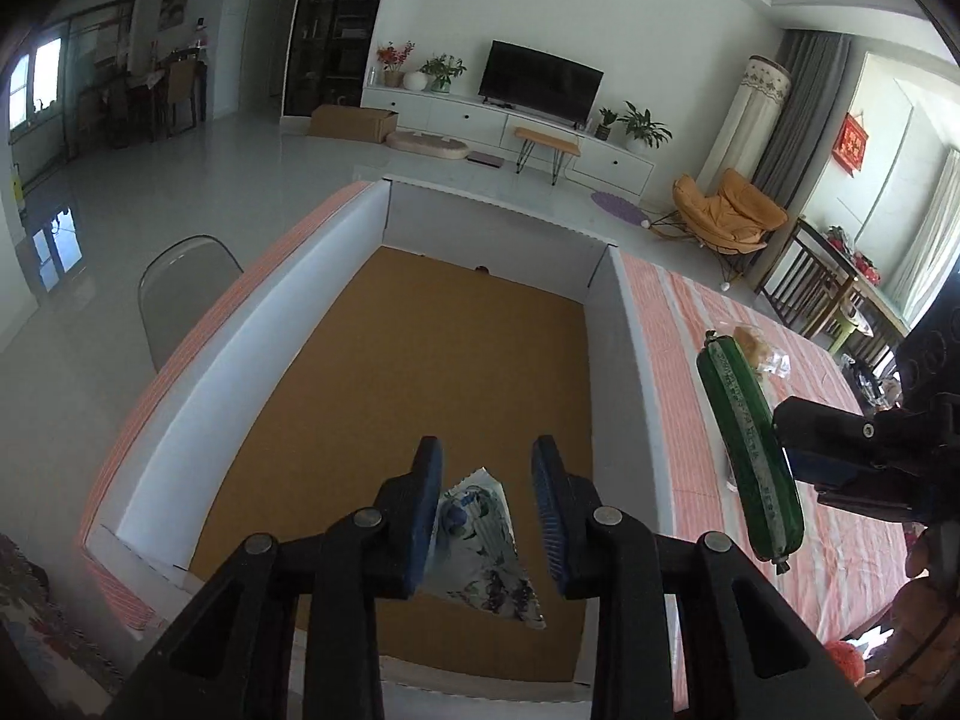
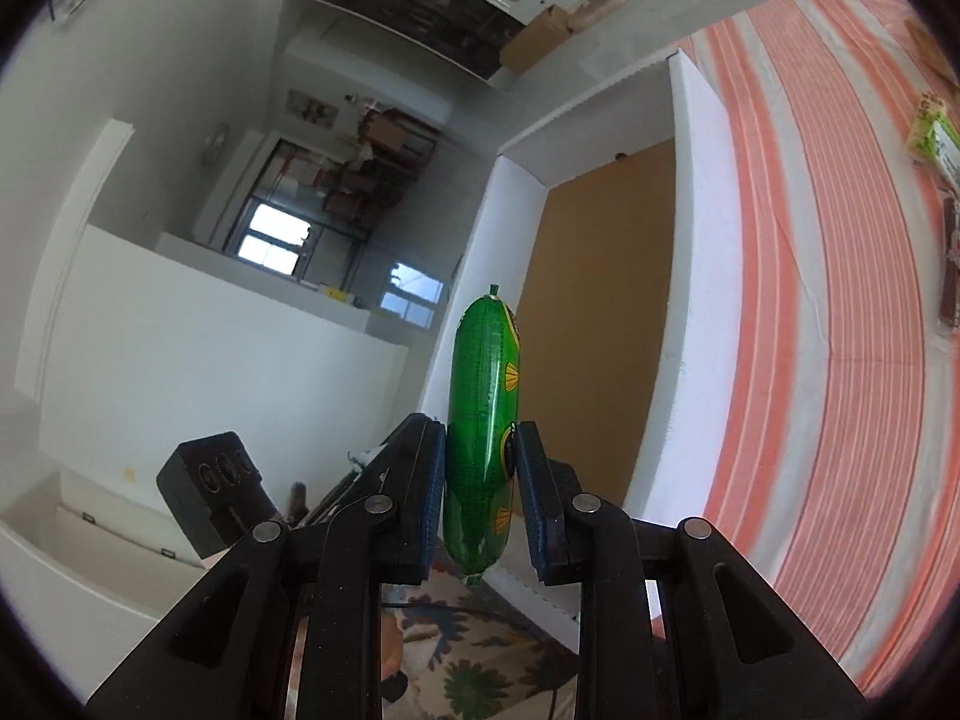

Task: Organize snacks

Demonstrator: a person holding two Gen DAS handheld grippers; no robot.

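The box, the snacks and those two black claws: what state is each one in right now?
Box: open-topped, one packet inside.
Patterned packet: lying on the box floor, between the left claw's fingers, not pinched.
Left gripper: open.
Green sausage: held in the air, beside the box.
Right gripper: shut on the green sausage.
Wrapped snack: lying on the striped tablecloth.

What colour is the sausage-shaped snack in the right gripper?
The sausage-shaped snack is glossy green with yellow-orange markings, clearest in the right wrist view.

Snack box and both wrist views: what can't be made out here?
- Box, left wrist view: near floor hidden by the left gripper.
- Blue-white packet: print too small; the fingers hide whether it rests on the floor.
- Green sausage: label unreadable.
- Table snacks, right wrist view: cut off by the edge.
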